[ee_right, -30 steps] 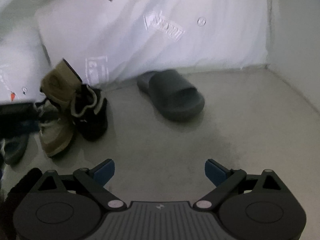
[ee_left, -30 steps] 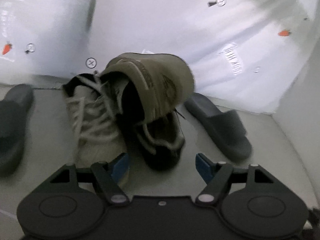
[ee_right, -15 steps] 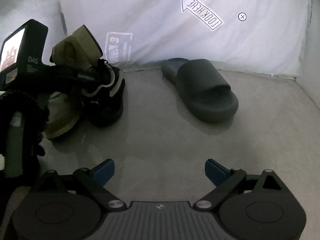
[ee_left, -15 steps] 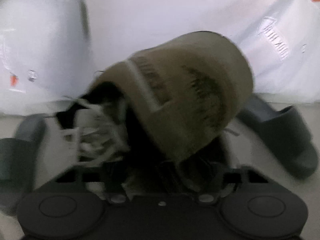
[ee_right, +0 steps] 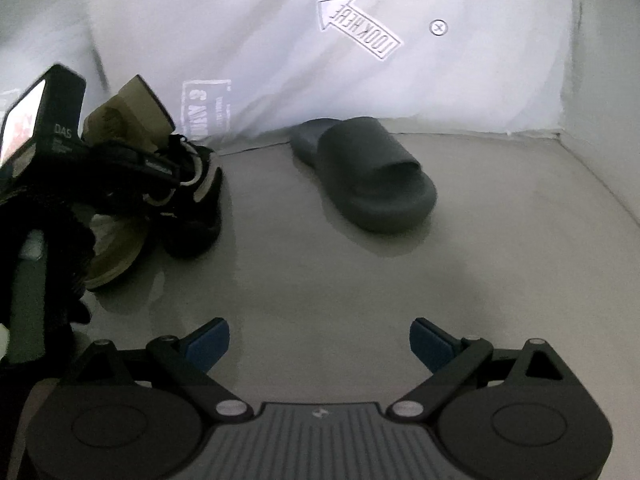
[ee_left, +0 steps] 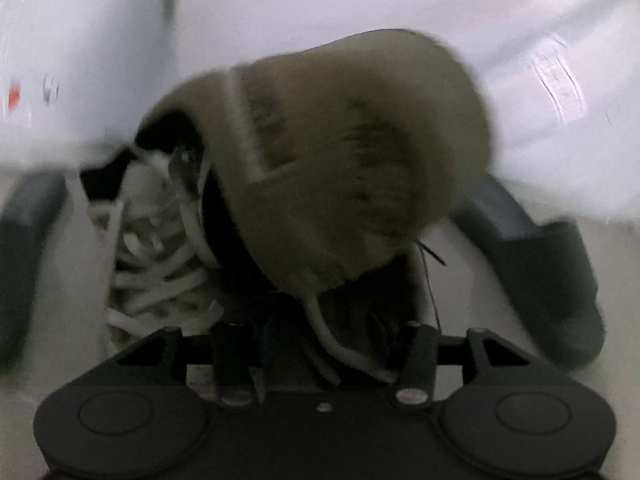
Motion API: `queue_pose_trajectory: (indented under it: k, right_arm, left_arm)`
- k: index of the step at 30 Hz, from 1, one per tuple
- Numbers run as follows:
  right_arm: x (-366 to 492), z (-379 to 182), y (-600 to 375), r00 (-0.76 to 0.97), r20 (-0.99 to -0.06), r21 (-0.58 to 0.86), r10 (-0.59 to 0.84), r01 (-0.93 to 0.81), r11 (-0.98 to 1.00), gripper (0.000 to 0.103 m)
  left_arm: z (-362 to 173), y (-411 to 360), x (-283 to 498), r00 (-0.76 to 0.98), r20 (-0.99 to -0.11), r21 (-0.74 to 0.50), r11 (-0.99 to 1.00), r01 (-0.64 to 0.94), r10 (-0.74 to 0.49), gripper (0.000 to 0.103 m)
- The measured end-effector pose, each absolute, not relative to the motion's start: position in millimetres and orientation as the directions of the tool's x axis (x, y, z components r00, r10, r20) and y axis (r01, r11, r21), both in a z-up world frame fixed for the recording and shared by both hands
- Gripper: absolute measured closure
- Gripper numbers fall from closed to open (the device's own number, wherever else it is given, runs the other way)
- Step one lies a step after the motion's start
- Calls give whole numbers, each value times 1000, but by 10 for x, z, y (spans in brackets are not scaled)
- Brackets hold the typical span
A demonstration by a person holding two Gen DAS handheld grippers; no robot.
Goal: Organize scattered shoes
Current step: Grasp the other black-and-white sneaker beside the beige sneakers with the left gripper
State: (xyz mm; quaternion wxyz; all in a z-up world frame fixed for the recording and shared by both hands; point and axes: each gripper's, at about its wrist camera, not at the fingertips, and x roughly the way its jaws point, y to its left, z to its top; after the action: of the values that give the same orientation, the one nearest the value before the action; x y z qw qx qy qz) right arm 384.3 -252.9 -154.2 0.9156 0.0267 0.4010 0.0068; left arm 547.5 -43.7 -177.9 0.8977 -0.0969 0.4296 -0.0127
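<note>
An olive sneaker (ee_left: 360, 168) lies tilted, sole towards me, on top of a black sneaker (ee_left: 360, 308). To their left stands a second olive sneaker (ee_left: 160, 264) with white laces. My left gripper (ee_left: 326, 340) is pushed into this pile, its fingers closed in on the black sneaker; the pads are mostly hidden in the dark. A dark slide (ee_left: 540, 272) lies to the right and another slide (ee_left: 24, 248) at the left edge. In the right wrist view my right gripper (ee_right: 320, 344) hangs open over bare floor, well short of the dark slide (ee_right: 372, 172) and right of the black sneaker (ee_right: 196, 224).
A white plastic sheet (ee_right: 460, 80) printed with a "LOOK HERE" arrow (ee_right: 360, 28) backs the grey floor (ee_right: 360, 280). A pale wall (ee_right: 600, 80) closes the right side. The left gripper's body (ee_right: 52, 128) and a dark-gloved hand (ee_right: 40, 240) fill the left of the right wrist view.
My left gripper has moved forward from in front of the shoe pile into it, and its fingers have narrowed around the black sneaker. The right gripper has drifted slightly and stays open.
</note>
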Motion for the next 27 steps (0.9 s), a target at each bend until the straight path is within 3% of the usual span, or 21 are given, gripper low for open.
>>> queue_pose_trajectory:
  k: [5,14,27]
  right_arm:
    - [3805,-1531,-2606,685,-728,67,20,42,997,6]
    - [3549,-1330,-2581,741,-671,68,28,24,997,6]
    - [2613,-1055,-2865,789,-613,99,-49,138,985,6]
  left_arm:
    - [-1803,-436,5424,613,-779,-193,981,-31,-134,71]
    - [-1788,-725,4609,545,-811,-145,976,163,-211,72]
    - [-1619,-870,3701,478,-844,-120,955,273,-242,72]
